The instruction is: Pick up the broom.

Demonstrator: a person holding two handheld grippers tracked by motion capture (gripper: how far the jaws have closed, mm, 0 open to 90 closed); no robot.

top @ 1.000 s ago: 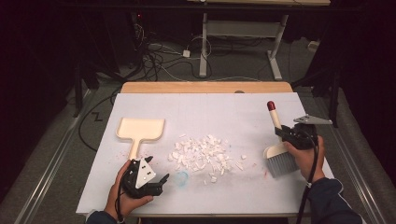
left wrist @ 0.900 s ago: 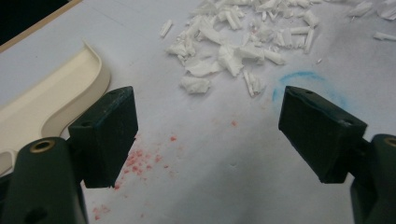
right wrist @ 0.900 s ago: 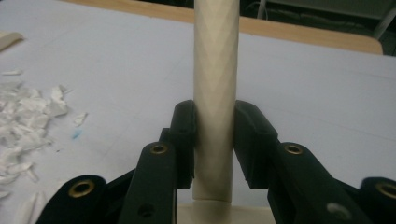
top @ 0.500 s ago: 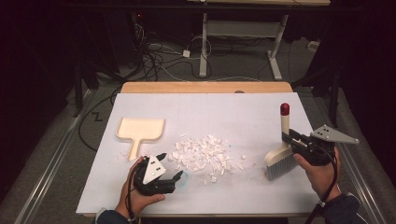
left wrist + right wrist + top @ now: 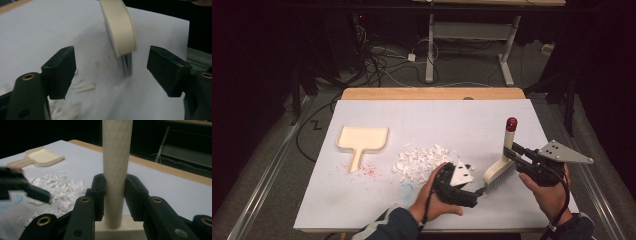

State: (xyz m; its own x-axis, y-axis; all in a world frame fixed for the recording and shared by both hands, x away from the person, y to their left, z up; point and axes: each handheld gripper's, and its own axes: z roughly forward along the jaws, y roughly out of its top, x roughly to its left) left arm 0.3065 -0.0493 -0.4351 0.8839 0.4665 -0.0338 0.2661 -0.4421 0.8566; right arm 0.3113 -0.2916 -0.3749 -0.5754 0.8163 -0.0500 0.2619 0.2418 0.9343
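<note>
A: Right gripper [image 5: 113,202] is clenched on the brush [image 5: 501,169] handle. The right gripper view shows 2 black pads pressed on a cream, faintly diamond-textured shaft standing upright over its block head. The high view adds the red cap on the handle's tip and bristles on the white sheet [image 5: 432,120].

B: Left one?

A: Left gripper [image 5: 474,196] is released. Its jaws have just been closing a little, pads well apart. In the left gripper view the brush's rounded cream head and grey bristles hang between them, farther off, touching neither. It's blurred, so probably.

B: Rest of the table?

A: Torn white paper scraps [image 5: 422,162] lie just left of the brush, and a faint blue ring mark sits near the left hand [image 5: 434,205]. A flat cream dustpan [image 5: 362,140] lies farther left by red specks. No readable writing. The wooden table [image 5: 432,93] edge is behind.
</note>
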